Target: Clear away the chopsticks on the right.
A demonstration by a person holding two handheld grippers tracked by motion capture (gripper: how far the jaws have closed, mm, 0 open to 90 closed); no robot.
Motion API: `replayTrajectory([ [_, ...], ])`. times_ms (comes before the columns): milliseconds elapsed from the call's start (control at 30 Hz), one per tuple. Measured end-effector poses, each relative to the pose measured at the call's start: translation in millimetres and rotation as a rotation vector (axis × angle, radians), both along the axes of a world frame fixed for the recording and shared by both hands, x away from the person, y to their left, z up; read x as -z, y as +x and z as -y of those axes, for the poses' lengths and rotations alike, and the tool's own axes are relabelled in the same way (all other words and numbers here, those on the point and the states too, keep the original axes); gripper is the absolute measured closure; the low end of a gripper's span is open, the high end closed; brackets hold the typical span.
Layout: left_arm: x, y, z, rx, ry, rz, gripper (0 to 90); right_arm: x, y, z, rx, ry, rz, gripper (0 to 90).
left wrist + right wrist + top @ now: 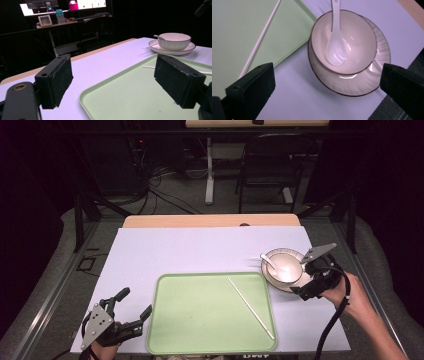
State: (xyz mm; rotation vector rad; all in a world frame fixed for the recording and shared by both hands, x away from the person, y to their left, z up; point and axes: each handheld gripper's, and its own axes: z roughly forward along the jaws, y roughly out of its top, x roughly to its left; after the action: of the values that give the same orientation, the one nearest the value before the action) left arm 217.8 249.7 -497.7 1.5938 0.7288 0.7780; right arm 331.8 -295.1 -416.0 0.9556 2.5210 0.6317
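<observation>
Left gripper (131, 306) at near left table corner, jaws spread wide, empty, beside green tray (200, 340). Chopstick (251, 308) lies diagonally on tray's right side. Farther right: right gripper (324, 92) wide apart, empty, just beside bowl (289, 271) with spoon (270, 264), on plate (362, 85).

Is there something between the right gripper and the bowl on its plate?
Nothing visible. The right gripper hangs open just above the bowl, which sits on its plate with a white spoon inside.
</observation>
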Motion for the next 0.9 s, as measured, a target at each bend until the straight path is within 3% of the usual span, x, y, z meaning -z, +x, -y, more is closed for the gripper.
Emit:
replayTrajectory([
  [67, -0.1, -0.4, -0.3, -0.001, -0.001, -0.001, 15.1, -4.9, 6.5, 2.5, -0.013, 0.006, 0.008, 0.0],
  [167, 0.0, -0.3, -0.4, -0.001, -0.002, -0.002, 15.1, -8.8, 19.2, 5.4, -0.033, -0.027, -0.008, 0.0],
  [333, 0.1, -0.2, -0.2, 0.000, -0.004, -0.003, 15.1, -12.1, 43.6, 12.6, -0.028, -0.048, -0.018, 0.0],
  [667, 0.4, 0.3, -0.4, -0.003, -0.006, -0.004, 15.1, -32.6, 86.9, 27.2, -0.030, -0.094, -0.025, 0.0],
  [900, 0.6, 0.5, -0.8, -0.004, -0.008, -0.005, 15.1, -29.7, 115.7, 33.2, -0.015, -0.142, -0.090, 0.0],
])
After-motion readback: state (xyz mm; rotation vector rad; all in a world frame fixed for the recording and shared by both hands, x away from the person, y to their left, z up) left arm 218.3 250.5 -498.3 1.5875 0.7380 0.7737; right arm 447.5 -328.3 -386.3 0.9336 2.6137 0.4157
